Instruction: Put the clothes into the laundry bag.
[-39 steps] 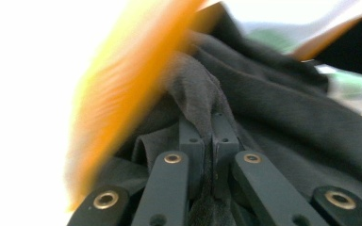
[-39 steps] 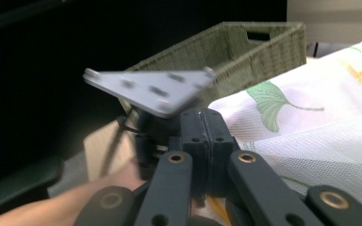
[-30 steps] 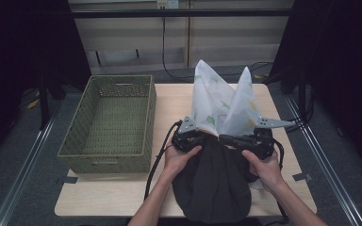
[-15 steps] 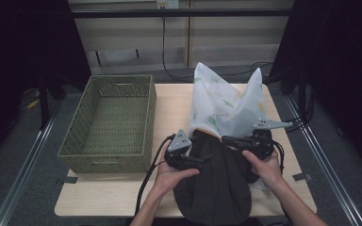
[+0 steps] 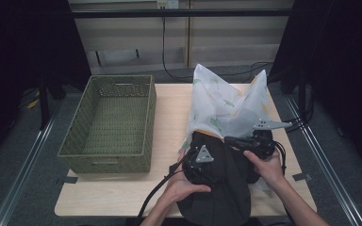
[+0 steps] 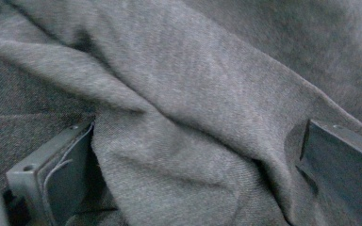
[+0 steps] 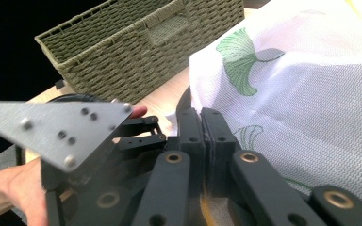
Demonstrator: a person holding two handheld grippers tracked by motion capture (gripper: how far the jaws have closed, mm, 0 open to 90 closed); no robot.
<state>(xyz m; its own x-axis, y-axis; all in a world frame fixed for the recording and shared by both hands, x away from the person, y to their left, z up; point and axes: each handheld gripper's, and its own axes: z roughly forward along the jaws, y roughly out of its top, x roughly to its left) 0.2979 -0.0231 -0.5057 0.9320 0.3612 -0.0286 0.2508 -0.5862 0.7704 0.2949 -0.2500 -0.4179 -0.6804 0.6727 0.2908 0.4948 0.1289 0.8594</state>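
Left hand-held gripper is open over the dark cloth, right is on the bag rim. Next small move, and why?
Probably close the left hand-held gripper on the fold of the dark garment. Its jaws have just been opening and now stand wide with the cloth bunched between them, unpinched. The right hand-held gripper, jaws shut, holds the edge of the white leaf-print mesh bag, so a new grip would let the garment go further in.

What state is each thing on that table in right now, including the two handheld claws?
Wicker basket: upright, nothing inside.
White leaf-print mesh bag: standing up, mouth toward the person, dark garment partly inside.
Dark grey garment: crumpled, part in the bag, part hanging over the table's near edge.
Left gripper: jaws have just been opening, wide apart, grey cloth between them.
Right gripper: jaws shut; what they pinch is unclear.
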